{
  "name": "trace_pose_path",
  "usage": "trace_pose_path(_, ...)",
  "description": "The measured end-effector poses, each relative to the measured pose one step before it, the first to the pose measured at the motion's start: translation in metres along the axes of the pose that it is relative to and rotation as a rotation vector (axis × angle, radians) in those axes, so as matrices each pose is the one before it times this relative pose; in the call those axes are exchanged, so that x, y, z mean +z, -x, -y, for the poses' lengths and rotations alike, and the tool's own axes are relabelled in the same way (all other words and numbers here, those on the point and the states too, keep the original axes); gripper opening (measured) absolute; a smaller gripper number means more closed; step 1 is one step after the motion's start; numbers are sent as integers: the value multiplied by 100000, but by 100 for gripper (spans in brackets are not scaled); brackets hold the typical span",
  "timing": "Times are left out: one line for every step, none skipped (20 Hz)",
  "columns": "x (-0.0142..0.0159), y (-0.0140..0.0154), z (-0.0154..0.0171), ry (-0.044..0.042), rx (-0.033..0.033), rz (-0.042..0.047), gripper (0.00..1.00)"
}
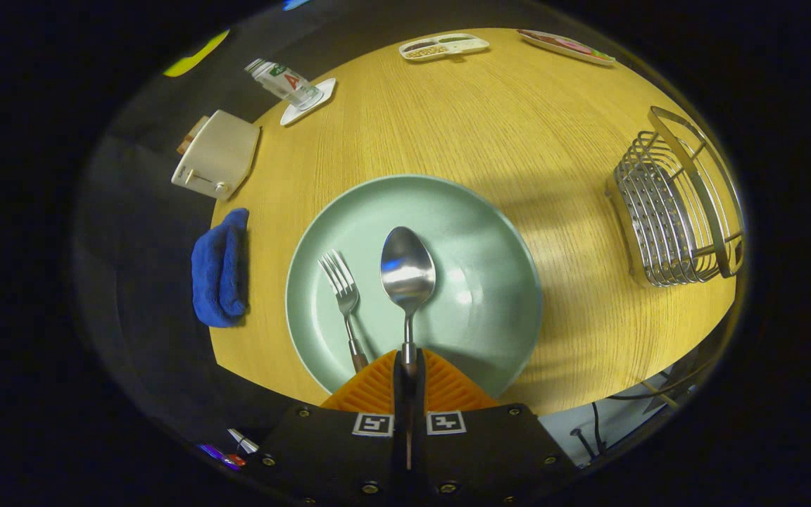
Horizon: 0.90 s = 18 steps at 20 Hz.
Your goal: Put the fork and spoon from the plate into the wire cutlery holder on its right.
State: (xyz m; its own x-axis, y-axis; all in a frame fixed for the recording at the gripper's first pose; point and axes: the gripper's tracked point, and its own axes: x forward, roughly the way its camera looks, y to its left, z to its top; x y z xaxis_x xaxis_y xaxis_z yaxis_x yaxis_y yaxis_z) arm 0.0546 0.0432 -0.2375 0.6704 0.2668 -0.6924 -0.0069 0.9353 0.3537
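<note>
A pale green plate (490,282) lies on the wooden table just ahead of my fingers. My gripper (409,362) is shut on the spoon (407,271) at its handle, and the spoon's bowl points away from me over the plate's middle. Whether the spoon rests on the plate or is lifted off it I cannot tell. The fork (342,296) lies on the plate just left of the spoon, its handle end hidden under my left finger. The wire cutlery holder (673,211) stands on the table to the right of the plate, apart from it.
A folded blue cloth (220,271) lies left of the plate at the table's edge. Beyond it sit a cream toaster-like box (217,155) and a bottle on a white coaster (293,88). Two flat trays (444,46) rest at the far edge. Bare wood lies between plate and holder.
</note>
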Motion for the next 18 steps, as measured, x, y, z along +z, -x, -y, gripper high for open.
trace_pose_path(366,283,24,-441,381,1148,3)
trace_pose_path(320,272,-31,-275,231,1239,3)
trace_pose_path(442,320,15,-208,157,1458,3)
trace_pose_path(458,354,16,-116,-83,1187,3)
trace_pose_path(475,420,148,164,-688,1268,3)
trace_pose_path(343,471,229,789,-1156,1236,3)
trace_pose_path(291,592,275,1232,-1259,1111,3)
trace_pose_path(439,544,98,729,-392,1495,3)
trace_pose_path(465,604,1,-232,391,1538,3)
trace_pose_path(335,573,3,-1329,789,1484,3)
trace_pose_path(500,553,13,-2286,722,1797,3)
trace_pose_path(486,433,127,-2285,456,2166,3)
trace_pose_path(613,580,278,-2071,22,2416,3)
trace_pose_path(618,723,343,-2204,-241,2770,3)
trace_pose_path(765,762,376,-2241,-275,2736,3)
trace_pose_path(582,896,323,-2904,-44,2697,3)
trace_pose_path(912,826,460,-2915,-297,2919,3)
trace_pose_path(795,682,508,-2984,-732,2953,3)
